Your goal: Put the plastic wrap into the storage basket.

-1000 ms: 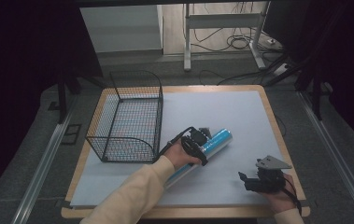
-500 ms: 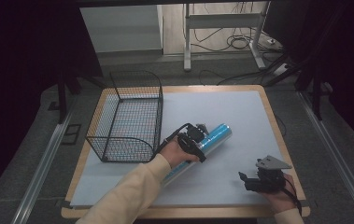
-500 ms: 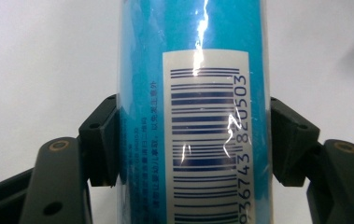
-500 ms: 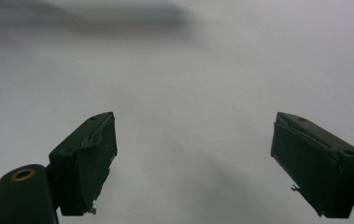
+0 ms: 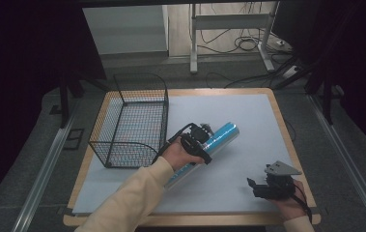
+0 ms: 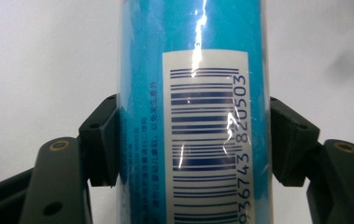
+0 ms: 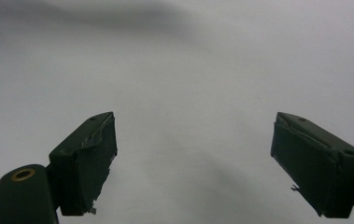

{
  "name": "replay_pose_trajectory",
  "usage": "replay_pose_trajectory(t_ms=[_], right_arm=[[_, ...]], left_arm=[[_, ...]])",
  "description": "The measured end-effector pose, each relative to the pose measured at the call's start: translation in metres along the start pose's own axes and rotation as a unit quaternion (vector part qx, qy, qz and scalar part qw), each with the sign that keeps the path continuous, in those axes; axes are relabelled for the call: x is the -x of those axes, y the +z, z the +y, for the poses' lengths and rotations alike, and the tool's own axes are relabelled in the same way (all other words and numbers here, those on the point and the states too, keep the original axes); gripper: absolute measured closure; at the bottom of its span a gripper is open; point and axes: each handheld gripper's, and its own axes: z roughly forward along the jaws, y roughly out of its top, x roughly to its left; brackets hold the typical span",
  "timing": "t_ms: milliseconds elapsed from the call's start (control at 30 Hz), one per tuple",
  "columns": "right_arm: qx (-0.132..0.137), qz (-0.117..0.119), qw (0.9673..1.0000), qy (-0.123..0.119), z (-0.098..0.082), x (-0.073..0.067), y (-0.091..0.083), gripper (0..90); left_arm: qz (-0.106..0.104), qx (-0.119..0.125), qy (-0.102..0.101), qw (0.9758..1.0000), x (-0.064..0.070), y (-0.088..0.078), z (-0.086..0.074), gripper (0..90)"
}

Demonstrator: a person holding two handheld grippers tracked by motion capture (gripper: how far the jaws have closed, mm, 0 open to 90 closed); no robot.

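A long blue shiny tube with a white barcode label lies slanted on the white table sheet. My left gripper is shut on the blue tube about midway along it; in the left gripper view both black pads press against the tube's sides. My right gripper rests low near the table's front right, held by a hand, with its jaws wide apart and nothing between them but bare white sheet.
A black wire basket stands on the left part of the table, just left of the tube. The wooden table edge frames the white sheet. Metal rails run along the floor on both sides.
The left hand and the tube have shifted slightly toward the basket and the tube's near end has come a little off its earlier line. The right gripper has stayed put.
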Motion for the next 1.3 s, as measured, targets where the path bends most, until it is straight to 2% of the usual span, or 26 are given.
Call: replay_pose_trajectory(t_ms=[500,733,1300], right_arm=[[0.0,0.0,1.0,0.0,0.0,0.0,0.0,14.8],[0.0,0.0,1.0,0.001,0.0,0.001,0.0,14.7],[-0.001,-0.001,1.0,0.003,-0.001,0.002,0.001,14.8]], left_arm=[[0.008,0.015,0.005,0.9998,0.0,-0.014,0.004,31.6],[0.005,0.022,0.007,0.9997,0.002,-0.022,0.007,31.6],[0.025,0.03,0.008,0.9992,-0.006,-0.038,0.022,31.6]])
